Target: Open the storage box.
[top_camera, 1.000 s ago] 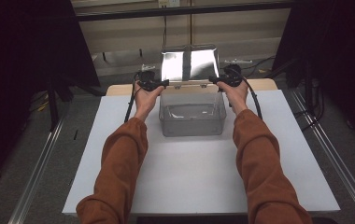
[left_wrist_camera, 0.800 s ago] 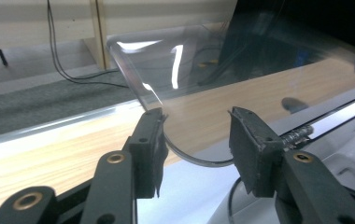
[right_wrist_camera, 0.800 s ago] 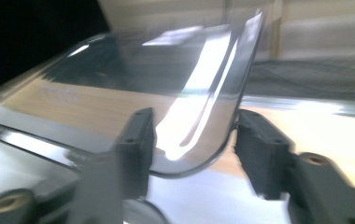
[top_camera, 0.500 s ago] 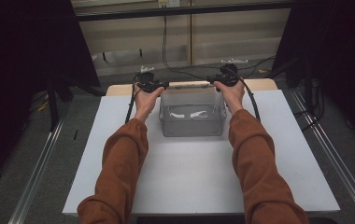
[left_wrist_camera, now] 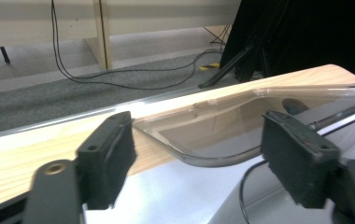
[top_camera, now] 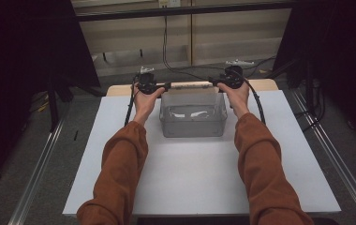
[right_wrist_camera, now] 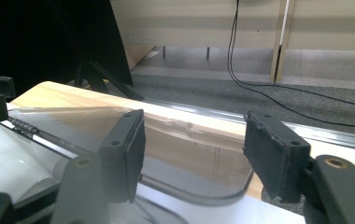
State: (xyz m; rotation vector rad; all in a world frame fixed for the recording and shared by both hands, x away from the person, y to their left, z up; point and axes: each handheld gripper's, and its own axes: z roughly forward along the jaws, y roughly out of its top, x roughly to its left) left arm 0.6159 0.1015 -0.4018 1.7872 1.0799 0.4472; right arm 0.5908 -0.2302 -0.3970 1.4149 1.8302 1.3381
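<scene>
White table (top_camera: 199, 178) carries clear bin (top_camera: 193, 119); cables (top_camera: 176, 61) trail behind

Both arms extended forward, left gripper (top_camera: 166, 86) and right gripper (top_camera: 212, 82) facing inward toward each other, jaws spread apart.

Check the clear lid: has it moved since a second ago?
Yes. The clear lid stood tilted up, shiny, above the clear bin; now it lies lowered flat behind the bin's far rim, between both grippers.
</scene>
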